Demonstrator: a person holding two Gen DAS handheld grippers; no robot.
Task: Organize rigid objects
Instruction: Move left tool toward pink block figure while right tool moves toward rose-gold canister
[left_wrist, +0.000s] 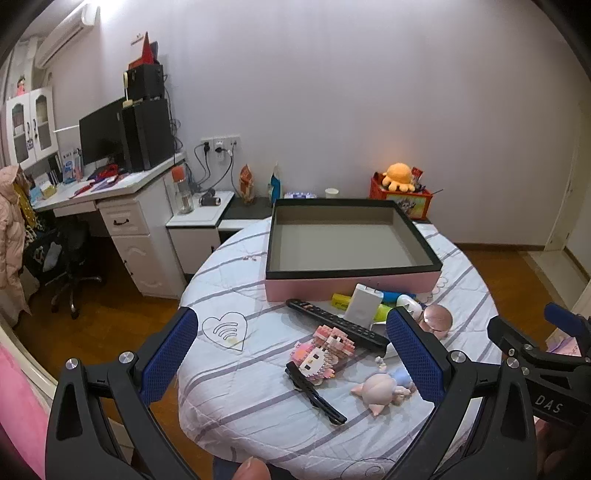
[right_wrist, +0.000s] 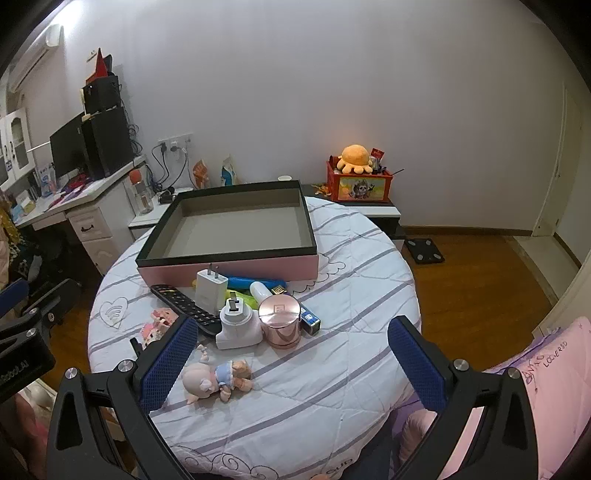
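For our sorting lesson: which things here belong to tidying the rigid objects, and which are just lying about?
Belong to the job:
pink box
remote control
white charger
rose-gold jar
pig figurine
brick toy
black clip

Just lying about:
orange plush
red toy box
monitor
water bottle

White desk (left_wrist: 122, 184) with black monitor (left_wrist: 99, 136) and black tower (left_wrist: 147, 133) far left of the claw. Orange octopus plush (right_wrist: 355, 157) on red printed box (right_wrist: 360, 186) far ahead by white wall. Black bathroom scale (right_wrist: 424, 251) on wood floor (right_wrist: 480, 295), ahead right.
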